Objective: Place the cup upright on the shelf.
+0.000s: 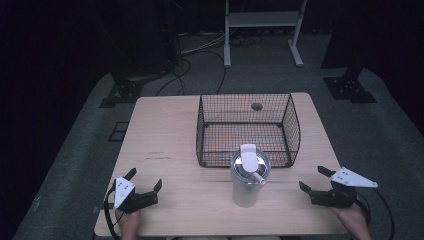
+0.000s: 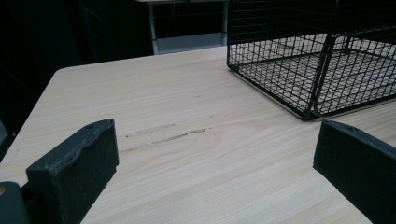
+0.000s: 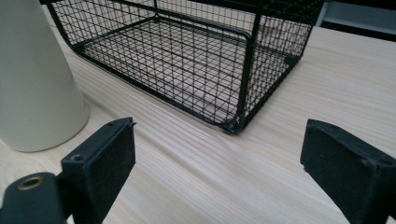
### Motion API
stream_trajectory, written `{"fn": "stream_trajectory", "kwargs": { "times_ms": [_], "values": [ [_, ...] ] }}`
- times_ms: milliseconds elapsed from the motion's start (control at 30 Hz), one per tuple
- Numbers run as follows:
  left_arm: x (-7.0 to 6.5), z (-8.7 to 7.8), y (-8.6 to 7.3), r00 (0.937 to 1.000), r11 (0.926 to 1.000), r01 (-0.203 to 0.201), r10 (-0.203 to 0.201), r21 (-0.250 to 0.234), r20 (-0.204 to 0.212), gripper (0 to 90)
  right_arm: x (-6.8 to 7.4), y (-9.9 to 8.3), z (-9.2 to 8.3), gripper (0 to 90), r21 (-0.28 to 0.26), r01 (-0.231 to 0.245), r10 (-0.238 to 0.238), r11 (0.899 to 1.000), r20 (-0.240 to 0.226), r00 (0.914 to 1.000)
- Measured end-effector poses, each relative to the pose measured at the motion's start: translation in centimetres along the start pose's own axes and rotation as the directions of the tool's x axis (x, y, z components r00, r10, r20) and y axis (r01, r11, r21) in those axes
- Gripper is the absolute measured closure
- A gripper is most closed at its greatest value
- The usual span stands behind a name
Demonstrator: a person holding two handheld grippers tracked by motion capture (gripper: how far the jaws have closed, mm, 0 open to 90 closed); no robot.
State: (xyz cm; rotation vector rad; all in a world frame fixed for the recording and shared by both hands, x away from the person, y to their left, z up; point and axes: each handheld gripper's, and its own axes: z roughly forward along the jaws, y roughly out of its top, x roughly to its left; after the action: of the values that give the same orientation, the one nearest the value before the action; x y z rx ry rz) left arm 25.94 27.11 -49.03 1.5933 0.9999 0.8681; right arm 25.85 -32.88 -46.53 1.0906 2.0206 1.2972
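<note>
One white tumbler (image 1: pixel 246 182), one black wire basket (image 1: pixel 248 129), two tongs, one wooden table (image 1: pixel 165 135).

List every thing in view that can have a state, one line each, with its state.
Tall white tumbler with a clear lid and straw: upright on the table, lid on, just in front of the basket.
Black wire mesh basket: upright, open at the top, empty.
Left gripper: jaws open, holding nothing, resting at the table's near edge.
Right gripper: jaws open, holding nothing, beside the tumbler and apart from it.
Light wooden table: bears a dark scuff mark.
</note>
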Motion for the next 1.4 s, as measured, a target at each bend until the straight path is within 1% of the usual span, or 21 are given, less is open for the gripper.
{"fn": "stream_trajectory", "kwargs": {
  "times_ms": [100,133,300,567,600,633,700,767,933,1033,1133,1167,1200,1300,1333,1400],
  "values": [
    [0.0,0.0,0.0,1.0000,1.0000,0.001,-0.001,0.000,-0.002,0.0,0.1,0.3,0.0,9.6,-0.002,0.008,-0.008,1.000,-0.010,0.9999],
    [0.0,0.0,0.0,1.0000,1.0000,0.000,0.000,-0.002,-0.001,0.0,0.3,0.6,0.0,9.6,-0.006,0.014,-0.015,1.000,-0.020,0.9997],
    [0.0,-0.1,0.0,1.0000,1.0000,0.004,-0.004,-0.004,-0.001,0.0,0.7,1.2,-0.1,9.6,-0.016,0.024,-0.025,1.000,-0.045,0.9987],
    [0.0,-0.1,0.0,1.0000,1.0000,0.003,-0.003,-0.009,0.004,0.0,1.8,2.4,-0.3,9.6,-0.018,0.079,-0.081,0.997,-0.080,0.9935],
    [0.0,-0.1,0.0,1.0000,1.0000,0.003,-0.003,-0.008,0.004,0.0,1.8,2.4,-0.3,9.6,-0.018,0.079,-0.081,0.997,-0.080,0.9935],
    [0.0,-0.1,0.0,1.0000,1.0000,0.004,-0.004,-0.009,0.005,0.0,2.2,2.8,-0.3,9.6,-0.022,0.093,-0.094,0.995,-0.087,0.9917],
    [0.0,-0.1,0.0,1.0000,0.9999,0.005,-0.005,-0.010,0.004,0.0,2.4,3.0,-0.4,9.6,-0.025,0.101,-0.103,0.995,-0.097,0.9900],
    [0.0,-0.1,0.0,1.0000,1.0000,0.003,-0.003,-0.007,0.004,0.0,2.8,3.3,-0.5,9.6,-0.020,0.123,-0.124,0.992,-0.103,0.9869],
    [0.0,-0.1,0.0,1.0000,1.0000,0.002,-0.002,-0.005,0.003,0.0,3.6,4.0,-0.6,9.5,-0.030,0.149,-0.152,0.988,-0.138,0.9788],
    [0.0,-0.1,0.0,1.0000,1.0000,0.002,-0.002,-0.004,0.003,0.0,4.1,4.4,-0.7,9.5,-0.031,0.176,-0.179,0.984,-0.134,0.9746],
    [0.0,0.0,0.0,1.0000,1.0000,0.001,-0.001,-0.004,0.003,0.0,4.7,4.6,-0.7,9.5,-0.028,0.208,-0.209,0.978,-0.135,0.9684],
    [0.0,0.0,0.0,1.0000,1.0000,0.001,-0.001,-0.004,0.003,0.0,4.7,4.6,-0.7,9.5,-0.028,0.208,-0.209,0.978,-0.135,0.9684],
    [0.0,0.0,0.0,1.0000,1.0000,0.001,-0.001,-0.002,0.002,0.0,5.0,4.7,-0.6,9.5,-0.028,0.214,-0.215,0.977,-0.148,0.9652],
    [0.0,-0.1,0.0,1.0000,1.0000,0.001,-0.001,-0.006,0.003,0.0,5.2,4.7,-0.5,9.5,-0.028,0.215,-0.217,0.976,-0.158,0.9633],
    [0.0,-0.1,0.0,1.0000,1.0000,0.001,-0.001,-0.005,0.003,0.0,5.3,4.7,-0.4,9.5,-0.032,0.214,-0.216,0.976,-0.169,0.9615],
    [0.0,-0.1,0.0,1.0000,1.0000,0.001,-0.001,-0.005,0.004,0.0,5.4,4.7,-0.3,9.6,-0.041,0.194,-0.198,0.980,-0.200,0.9595]
  ]
}}
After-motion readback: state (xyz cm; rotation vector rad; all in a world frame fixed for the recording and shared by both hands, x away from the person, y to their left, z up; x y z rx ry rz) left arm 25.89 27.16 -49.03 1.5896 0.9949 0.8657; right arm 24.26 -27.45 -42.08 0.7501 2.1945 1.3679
